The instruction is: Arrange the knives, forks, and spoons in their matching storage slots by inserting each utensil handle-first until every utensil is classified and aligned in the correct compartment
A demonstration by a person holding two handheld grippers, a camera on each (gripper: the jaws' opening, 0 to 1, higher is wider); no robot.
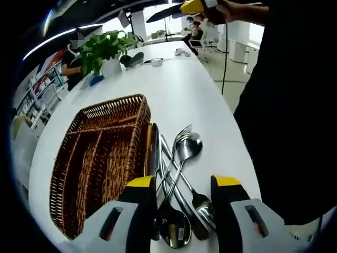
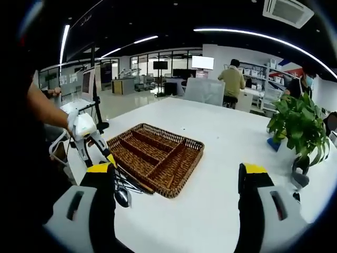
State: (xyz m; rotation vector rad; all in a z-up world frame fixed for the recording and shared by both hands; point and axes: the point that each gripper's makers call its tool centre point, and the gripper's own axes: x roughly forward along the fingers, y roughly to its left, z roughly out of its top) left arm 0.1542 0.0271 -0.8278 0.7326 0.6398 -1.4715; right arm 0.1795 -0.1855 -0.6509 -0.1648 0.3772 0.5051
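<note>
A brown wicker tray (image 1: 100, 158) with several long slots lies on the white table (image 1: 184, 89). Beside its right edge lies a pile of utensils: a spoon (image 1: 188, 146), a fork (image 1: 202, 203) and a dark-handled knife (image 1: 154, 153). My left gripper (image 1: 184, 182) hovers open just above this pile, its yellow-tipped jaws to either side of it and nothing held. In the right gripper view the left gripper (image 2: 105, 154) hangs over the utensils (image 2: 122, 195) left of the tray (image 2: 158, 153). My right gripper (image 2: 178, 169) stands open and empty, raised well back from the tray.
A potted plant (image 1: 102, 50) (image 2: 300, 126) and a dark object (image 1: 131, 59) stand at the table's far end. A person's dark clothing (image 1: 295, 105) fills the table's right side. People stand among desks and shelves beyond.
</note>
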